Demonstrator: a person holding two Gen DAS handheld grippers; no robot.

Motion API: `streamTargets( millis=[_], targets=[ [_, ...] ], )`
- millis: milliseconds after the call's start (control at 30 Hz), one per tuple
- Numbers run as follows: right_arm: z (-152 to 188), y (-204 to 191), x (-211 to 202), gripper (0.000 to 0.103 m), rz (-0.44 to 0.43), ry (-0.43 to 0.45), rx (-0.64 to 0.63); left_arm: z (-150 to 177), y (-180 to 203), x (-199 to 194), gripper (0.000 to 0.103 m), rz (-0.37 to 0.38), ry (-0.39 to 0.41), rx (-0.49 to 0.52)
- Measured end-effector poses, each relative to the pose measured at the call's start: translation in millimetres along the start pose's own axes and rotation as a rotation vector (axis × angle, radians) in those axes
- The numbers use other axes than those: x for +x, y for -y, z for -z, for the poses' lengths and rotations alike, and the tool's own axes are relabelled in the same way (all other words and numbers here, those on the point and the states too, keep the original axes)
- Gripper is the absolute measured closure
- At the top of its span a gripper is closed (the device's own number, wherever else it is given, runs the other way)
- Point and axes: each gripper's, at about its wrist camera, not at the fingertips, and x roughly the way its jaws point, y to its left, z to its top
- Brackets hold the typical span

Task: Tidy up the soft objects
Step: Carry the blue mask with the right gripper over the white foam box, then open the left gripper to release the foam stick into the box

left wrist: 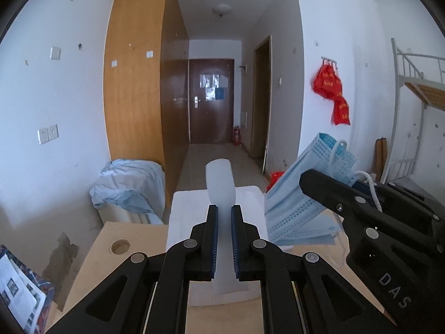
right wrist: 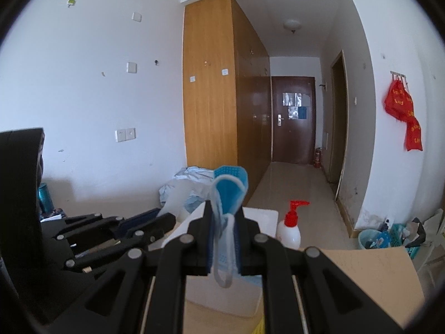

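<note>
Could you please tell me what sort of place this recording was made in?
Probably a dormitory room: a metal bunk bed frame, a tall wooden wardrobe along the wall, and a short hallway ending at a brown entrance door.

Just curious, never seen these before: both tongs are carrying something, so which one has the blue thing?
The right tongs: they are shut on a blue face mask with white ear loops. The left tongs pinch a clear, colourless plastic bag.
</note>
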Motion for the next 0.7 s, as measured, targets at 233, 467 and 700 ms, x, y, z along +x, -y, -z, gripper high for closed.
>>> streamTargets(
  millis=[233,467,700],
  targets=[
    [0.0,19.6,30.7,0.087,-0.002,-0.039,0.034,-0.9,-7.4,39.7,0.093,0.006,-0.041,-0.004],
    [0.4,21.1,50.3,0.088,-0.025,-0.078,0.054,-2.9,-16.4,73.4,0.092,0.010,-0.094,-0.021],
    [1.6,20.9,55.3,0.088,-0.017,-0.088,0.051,3.4,-18.5,104.0,0.092,-0.002,-0.175,-0.030]
  ],
)
